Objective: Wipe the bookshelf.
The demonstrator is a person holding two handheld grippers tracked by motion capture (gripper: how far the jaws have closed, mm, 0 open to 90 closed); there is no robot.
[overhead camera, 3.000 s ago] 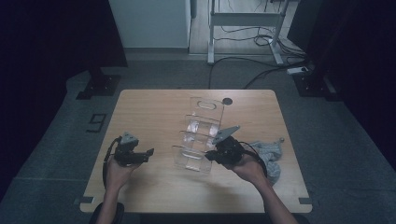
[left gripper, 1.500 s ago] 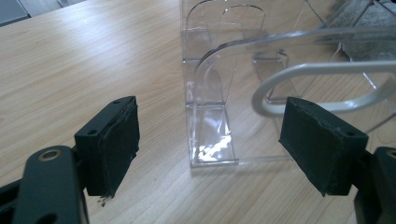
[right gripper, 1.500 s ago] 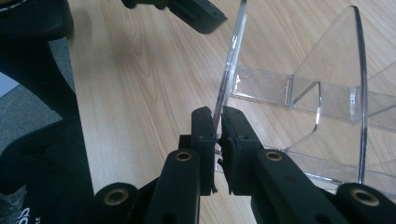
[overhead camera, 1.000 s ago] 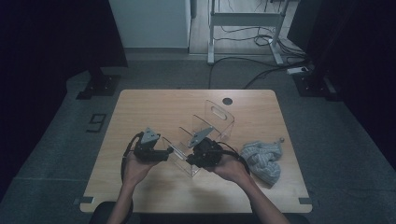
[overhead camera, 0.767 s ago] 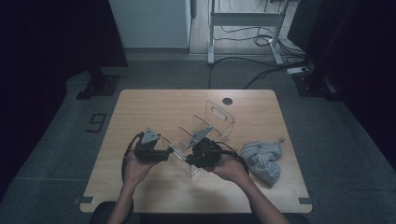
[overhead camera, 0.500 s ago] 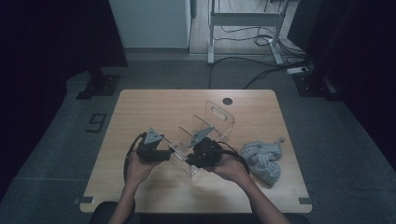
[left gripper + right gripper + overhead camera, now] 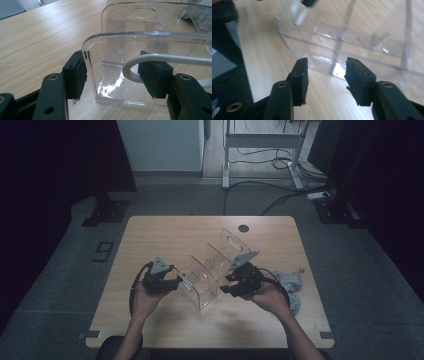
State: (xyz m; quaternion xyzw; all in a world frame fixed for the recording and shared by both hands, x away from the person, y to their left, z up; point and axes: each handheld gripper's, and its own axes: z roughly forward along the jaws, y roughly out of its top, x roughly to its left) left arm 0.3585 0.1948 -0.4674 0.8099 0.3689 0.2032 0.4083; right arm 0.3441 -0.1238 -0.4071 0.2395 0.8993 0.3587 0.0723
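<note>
Item: clear plastic organiser (image 7: 212,272), several compartments, handle cut-out in its far end wall, standing on the wooden table (image 7: 150,235) between the two grippers.

Left gripper (image 7: 172,284): at the near left end of the organiser. In the left gripper view its jaws straddle the curved corner of the end wall (image 7: 105,70). The left pad (image 7: 76,75) sits just outside the wall, touching or nearly touching the edge; the right pad (image 7: 152,77) lies behind the clear plastic, and contact there cannot be told. The jaws have just been closing, with the wall between them, and stand about half open. A white cable (image 7: 160,58) loops across in front of the right pad.

Right gripper (image 7: 227,285): beside the near right side of the organiser. In the right gripper view its jaws stand partly apart with nothing between the pads (image 7: 300,75). The organiser's base edge (image 7: 332,66) lies just ahead of the fingertips, not touched. The jaws have just been opening, which reads as a release of that side.

Grey cloth (image 7: 290,282): bunched on the table, beyond the right hand, well apart from both pairs of pads.

Step in hand, as judged: hand-over of the hold, left taking, right letting go.

Next move calls for: the left pads seated squarely on the thin wall before any pull or turn, as smooth plastic may slip.
</note>
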